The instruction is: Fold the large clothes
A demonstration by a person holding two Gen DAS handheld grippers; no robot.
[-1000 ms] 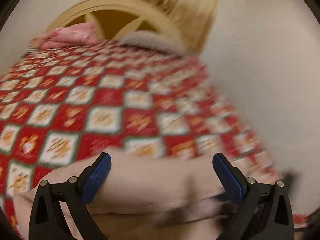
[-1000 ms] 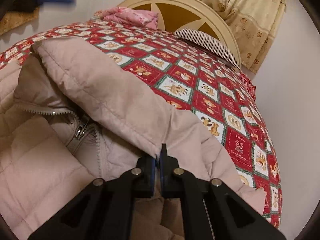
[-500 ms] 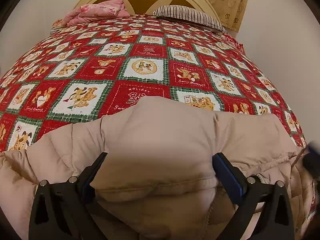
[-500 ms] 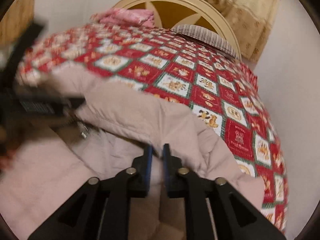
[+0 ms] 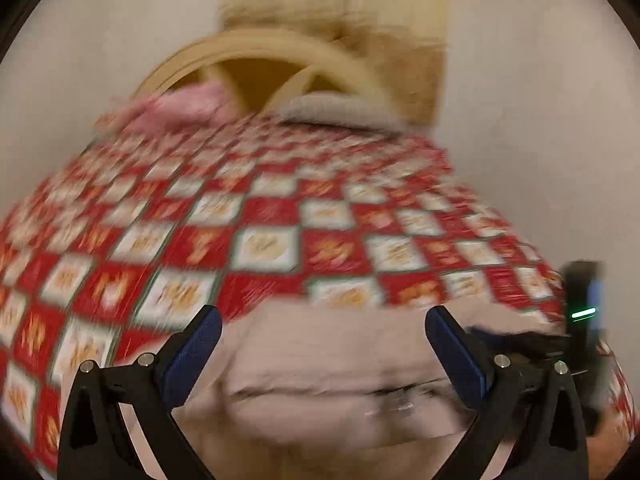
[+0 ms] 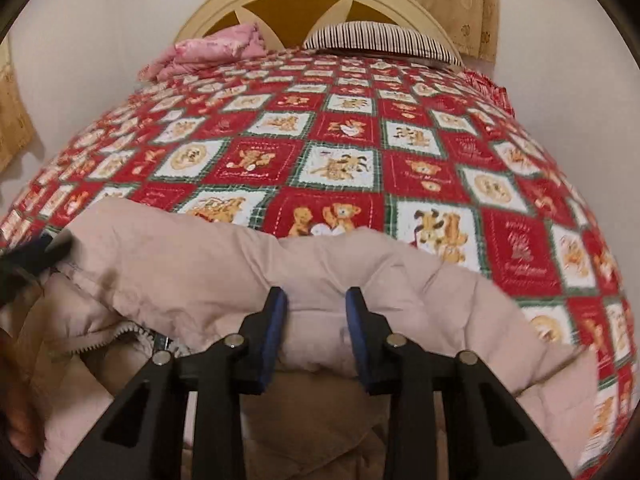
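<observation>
Jaws of the left gripper (image 5: 322, 354) stand spread wide above the pale pink quilted puffer jacket (image 5: 320, 376), gripping nothing; that view is blurred. Jaws of the right gripper (image 6: 316, 330) are parted with a puffy fold of the jacket (image 6: 208, 280) between them. The jacket lies on the red patchwork teddy-bear bedspread (image 6: 340, 152), near the bed's foot.
</observation>
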